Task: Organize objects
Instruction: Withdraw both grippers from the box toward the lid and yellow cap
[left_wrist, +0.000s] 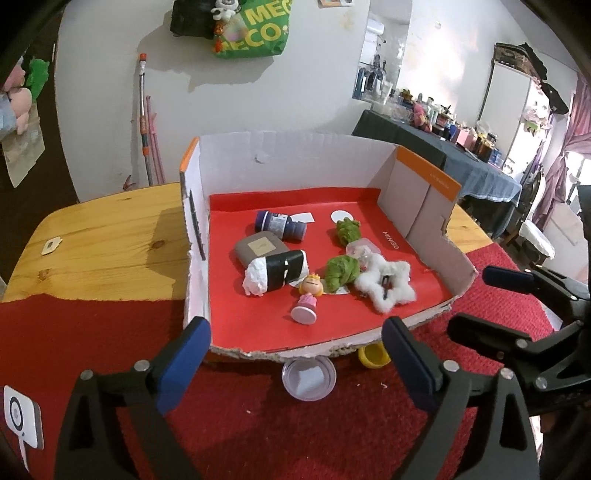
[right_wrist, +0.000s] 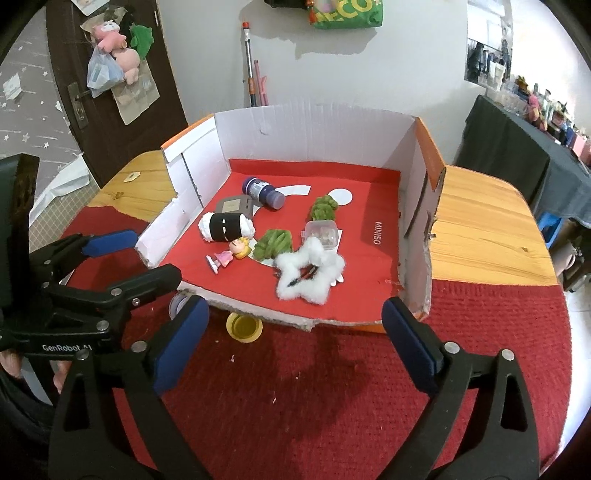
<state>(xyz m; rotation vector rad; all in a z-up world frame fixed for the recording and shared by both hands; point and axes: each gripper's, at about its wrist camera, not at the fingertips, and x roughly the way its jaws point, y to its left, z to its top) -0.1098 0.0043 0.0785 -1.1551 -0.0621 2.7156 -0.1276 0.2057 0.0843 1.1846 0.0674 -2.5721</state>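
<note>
Both of your jaws are wide open and hold nothing. Your left gripper (left_wrist: 295, 354) sits low in its frame, and your right gripper (right_wrist: 295, 339) sits low in its frame too. Both point at the torn front edge of the cardboard box (left_wrist: 288, 162), which fills the middle of each picture.

Two things are not in the box. A yellow cup (right_wrist: 243, 326) and a clear round lid (left_wrist: 308, 380) lie on the red cloth (right_wrist: 314, 387), just below the box's front edge. In the left view the lid lies right between your left fingers, a little ahead, so your left gripper looks nearer to it. In the right view the yellow cup lies a bit left of center between your right fingers, so I think your right gripper suits it. The cup is round, so it has no long side to line up with.

Inside the box you see a white fluffy star (right_wrist: 310, 273), a little doll (left_wrist: 308, 297) lying down, two green plush toys, a black and white roll (left_wrist: 275, 273), a gray case (left_wrist: 260, 249), a dark bottle (left_wrist: 280, 225) on its side and a small clear tub (right_wrist: 321, 232).

Your two grippers are close together, and each shows at the side of the other's view. Take care they do not bump. The low front wall also stands in the way.
</note>
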